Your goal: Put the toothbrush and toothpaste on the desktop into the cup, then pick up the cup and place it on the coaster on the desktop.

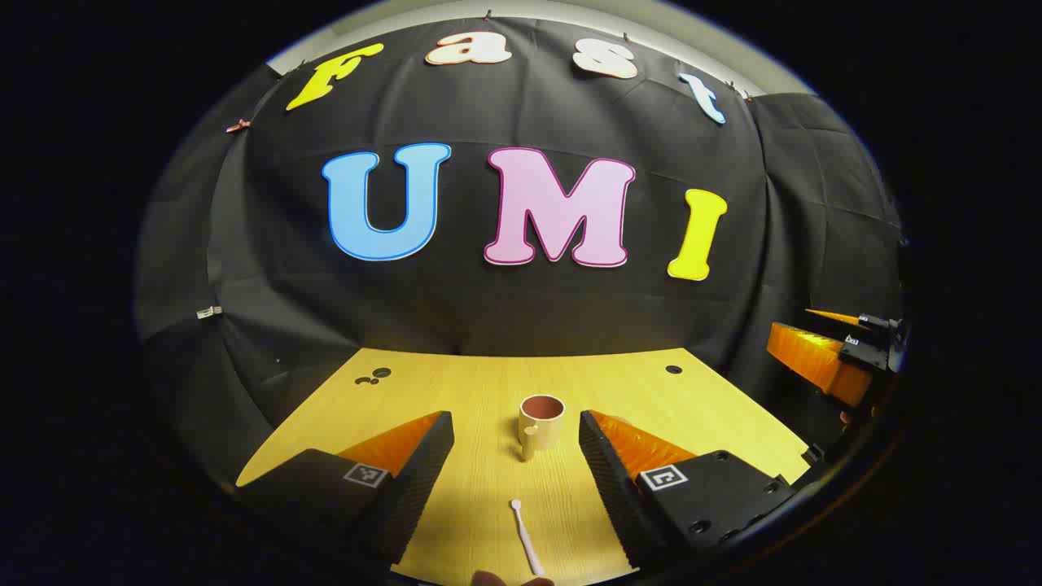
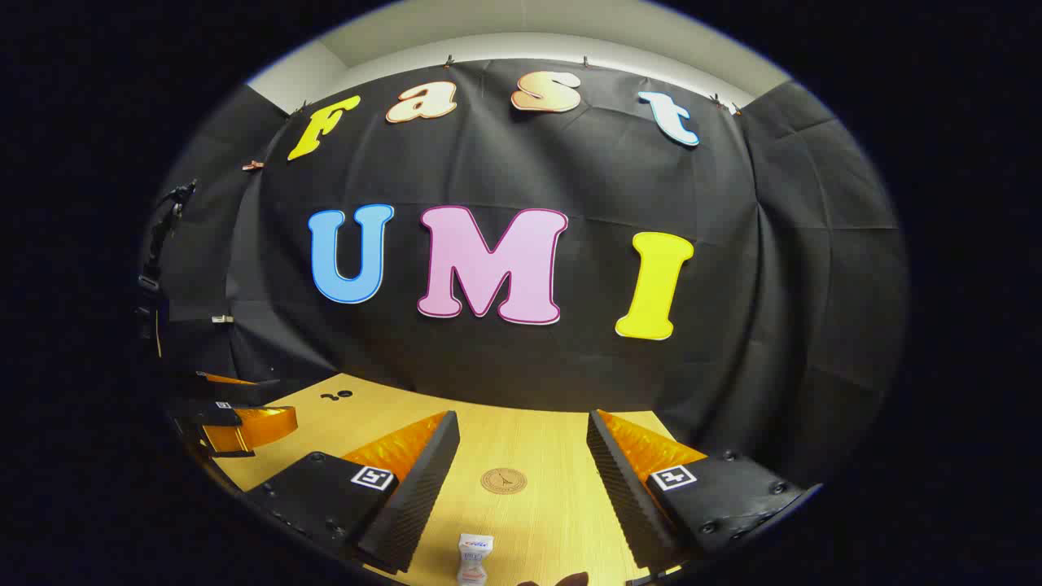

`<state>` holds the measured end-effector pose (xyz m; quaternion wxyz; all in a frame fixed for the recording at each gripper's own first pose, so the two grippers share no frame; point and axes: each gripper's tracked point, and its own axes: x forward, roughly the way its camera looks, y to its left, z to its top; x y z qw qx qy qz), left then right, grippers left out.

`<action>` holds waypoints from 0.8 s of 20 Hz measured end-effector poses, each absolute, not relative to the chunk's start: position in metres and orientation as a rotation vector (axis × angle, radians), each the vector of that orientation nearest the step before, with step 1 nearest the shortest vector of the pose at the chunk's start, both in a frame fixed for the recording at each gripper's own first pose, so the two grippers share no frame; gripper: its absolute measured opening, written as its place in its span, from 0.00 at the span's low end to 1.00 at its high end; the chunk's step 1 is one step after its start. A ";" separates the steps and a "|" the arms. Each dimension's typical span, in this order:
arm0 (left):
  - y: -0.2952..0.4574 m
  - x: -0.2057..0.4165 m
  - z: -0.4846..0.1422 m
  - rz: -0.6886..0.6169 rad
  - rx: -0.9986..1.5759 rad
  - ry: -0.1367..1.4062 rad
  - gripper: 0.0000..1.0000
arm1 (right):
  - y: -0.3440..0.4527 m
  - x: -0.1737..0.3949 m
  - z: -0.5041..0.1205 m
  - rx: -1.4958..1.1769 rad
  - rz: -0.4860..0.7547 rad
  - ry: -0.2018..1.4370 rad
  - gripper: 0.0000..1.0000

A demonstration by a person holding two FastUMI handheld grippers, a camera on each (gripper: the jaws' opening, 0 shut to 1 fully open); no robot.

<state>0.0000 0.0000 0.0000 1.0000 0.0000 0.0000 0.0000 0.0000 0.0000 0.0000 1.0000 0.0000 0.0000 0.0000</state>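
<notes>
A tan cup [image 1: 540, 423] with a reddish inside stands upright on the wooden desktop [image 1: 488, 391], straight ahead of my left gripper [image 1: 514, 448]. A pale toothbrush [image 1: 526, 539] lies on the desk nearer to me, low between the left fingers, which stand open and above it. In the right gripper view a small white toothpaste tube [image 2: 475, 558] lies at the bottom edge between the open fingers of my right gripper [image 2: 523, 456]. A round tan coaster [image 2: 503, 480] lies flat just beyond the tube. The right gripper [image 1: 838, 358] also shows at the far right of the left gripper view.
Small dark holes [image 1: 373, 377] mark the desktop's far left corner and another hole [image 1: 673, 369] the far right. The black cloth wall rises right behind the desk's back edge. My left gripper [image 2: 236, 423] appears at the left of the right gripper view.
</notes>
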 end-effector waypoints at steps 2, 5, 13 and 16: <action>0.000 0.000 -0.002 0.001 0.002 0.002 0.96 | 0.001 0.000 -0.003 -0.002 0.001 0.007 0.97; 0.000 0.001 -0.005 0.003 0.001 0.010 0.96 | 0.002 0.001 -0.007 -0.001 0.003 0.020 0.97; 0.002 0.004 -0.015 0.006 -0.006 0.034 0.96 | 0.006 0.002 -0.021 -0.003 0.009 0.058 0.97; 0.004 0.005 -0.022 0.012 -0.011 0.052 0.96 | 0.007 0.002 -0.030 0.010 0.013 0.086 0.97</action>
